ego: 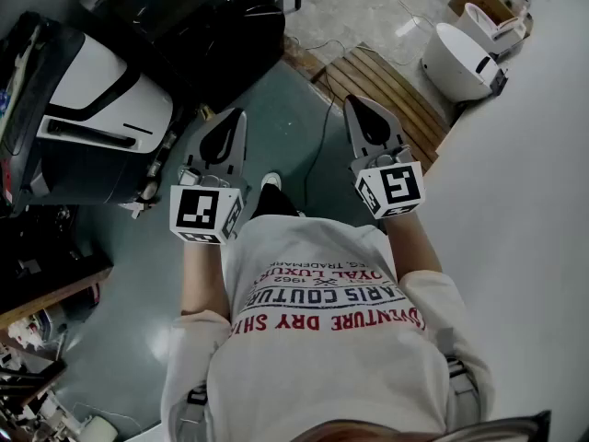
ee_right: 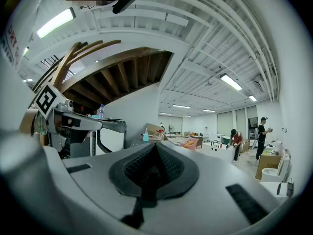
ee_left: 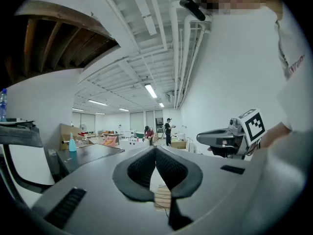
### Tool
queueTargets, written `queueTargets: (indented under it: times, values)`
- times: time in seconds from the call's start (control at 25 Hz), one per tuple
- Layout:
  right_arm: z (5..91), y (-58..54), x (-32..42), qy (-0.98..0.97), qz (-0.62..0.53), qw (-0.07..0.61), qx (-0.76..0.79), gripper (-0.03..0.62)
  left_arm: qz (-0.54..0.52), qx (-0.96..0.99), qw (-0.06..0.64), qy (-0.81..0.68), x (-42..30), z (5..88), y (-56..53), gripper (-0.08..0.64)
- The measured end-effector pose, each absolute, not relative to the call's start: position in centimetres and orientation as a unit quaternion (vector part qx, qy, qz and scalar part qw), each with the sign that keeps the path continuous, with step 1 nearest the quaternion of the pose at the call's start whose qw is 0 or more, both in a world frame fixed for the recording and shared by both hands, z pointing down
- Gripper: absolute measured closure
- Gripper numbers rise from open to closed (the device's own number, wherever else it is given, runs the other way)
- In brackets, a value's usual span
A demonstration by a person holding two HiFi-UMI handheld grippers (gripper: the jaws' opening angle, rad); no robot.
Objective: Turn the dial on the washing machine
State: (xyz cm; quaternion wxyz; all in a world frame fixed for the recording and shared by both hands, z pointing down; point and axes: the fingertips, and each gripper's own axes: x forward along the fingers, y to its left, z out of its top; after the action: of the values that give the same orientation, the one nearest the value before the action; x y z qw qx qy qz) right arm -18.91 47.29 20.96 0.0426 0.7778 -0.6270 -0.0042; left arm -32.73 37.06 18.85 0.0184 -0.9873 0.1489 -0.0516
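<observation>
Above floor (ego: 296,132): left gripper (ego: 232,125), right gripper (ego: 362,113) apart, both jaws together, empty.

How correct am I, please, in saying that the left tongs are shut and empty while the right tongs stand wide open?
The right tongs are not wide open: the right gripper view shows them shut, with nothing between them. The left tongs are shut and empty, as you say.
</observation>
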Motion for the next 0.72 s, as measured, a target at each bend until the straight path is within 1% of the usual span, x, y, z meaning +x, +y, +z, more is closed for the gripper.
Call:
queueTargets:
  times: [0.4,0.6,0.68,0.72]
  values:
    - [20.8,47.5,-19.2,-0.622,0.003,0.039,0.782,0.565,-0.054,-0.989,0.017,0.136,-32.6,18.6,37.6,0.545]
    - [20.5,47.8,-19.1,-0.619,-0.012,0.032,0.785,0.564,-0.053,-0.99,0.015,0.132,-32.1,18.9,37.4,0.543]
    - [20.4,48.2,-18.5,-0.614,-0.013,0.022,0.789,0.562,-0.055,-0.99,0.013,0.128,-31.6,19.2,37.5,0.545]
    - [20.4,48.2,-18.0,-0.61,-0.013,0.019,0.792,0.549,-0.057,-0.99,0.013,0.125,-31.3,19.3,37.6,0.545]
